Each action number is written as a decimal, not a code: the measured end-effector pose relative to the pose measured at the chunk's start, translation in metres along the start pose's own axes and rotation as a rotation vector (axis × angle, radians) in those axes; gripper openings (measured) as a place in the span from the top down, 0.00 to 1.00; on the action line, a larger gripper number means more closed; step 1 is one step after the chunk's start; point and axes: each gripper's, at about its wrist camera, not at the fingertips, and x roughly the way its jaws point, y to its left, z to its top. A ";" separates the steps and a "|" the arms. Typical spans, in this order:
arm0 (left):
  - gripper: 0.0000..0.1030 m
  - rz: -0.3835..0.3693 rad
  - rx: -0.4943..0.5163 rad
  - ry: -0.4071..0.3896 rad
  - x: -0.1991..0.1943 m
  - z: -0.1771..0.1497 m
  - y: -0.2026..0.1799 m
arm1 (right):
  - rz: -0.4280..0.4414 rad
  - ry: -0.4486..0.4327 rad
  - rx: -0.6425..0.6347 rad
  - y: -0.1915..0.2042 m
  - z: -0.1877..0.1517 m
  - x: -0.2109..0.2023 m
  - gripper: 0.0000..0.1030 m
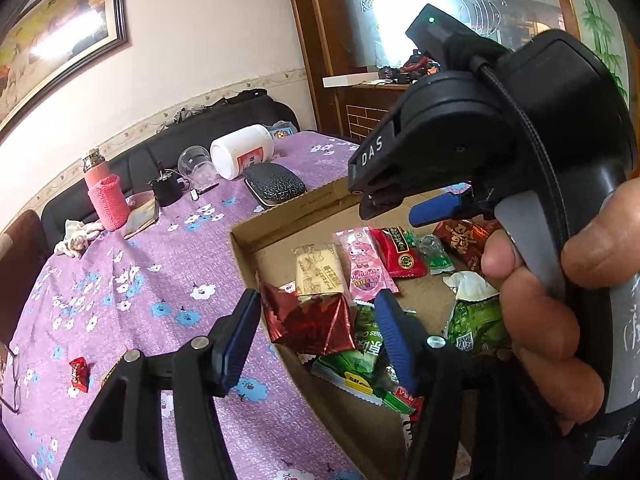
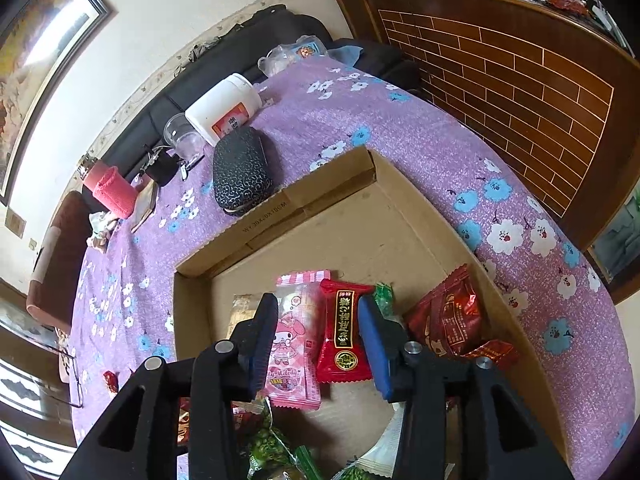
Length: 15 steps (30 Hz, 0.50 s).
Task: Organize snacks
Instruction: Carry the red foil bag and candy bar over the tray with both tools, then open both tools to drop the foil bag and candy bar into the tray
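Observation:
An open cardboard box (image 1: 248,236) (image 2: 396,216) on the purple flowered tablecloth holds several snack packets. My left gripper (image 1: 316,332) is open above the box's near left corner, over a shiny red foil packet (image 1: 312,322) and green packets (image 1: 360,356). A beige packet (image 1: 318,272) and a pink My Melody packet (image 1: 366,266) (image 2: 294,344) lie further in. My right gripper (image 2: 320,344) is open and empty above the pink packet and a red packet (image 2: 344,332). It shows from the side in the left wrist view (image 1: 404,204), hand-held. A dark red bag (image 2: 450,320) lies at the box's right wall.
A small red candy (image 1: 79,372) (image 2: 111,380) lies on the cloth left of the box. Behind the box are a black patterned case (image 2: 242,170), a tipped white jar (image 2: 222,110), a clear cup (image 1: 196,166) and a pink bottle (image 1: 106,196). Glasses (image 1: 10,376) lie at the left edge.

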 end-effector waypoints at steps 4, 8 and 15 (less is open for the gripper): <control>0.42 -0.007 -0.024 -0.001 -0.002 0.003 0.005 | 0.038 -0.020 0.008 0.000 0.001 -0.005 0.57; 0.41 0.002 -0.073 -0.007 -0.014 0.012 0.020 | 0.077 -0.129 -0.001 0.005 0.001 -0.028 0.57; 0.37 -0.010 -0.194 0.046 -0.032 0.021 0.068 | 0.133 -0.249 -0.053 0.025 -0.006 -0.051 0.57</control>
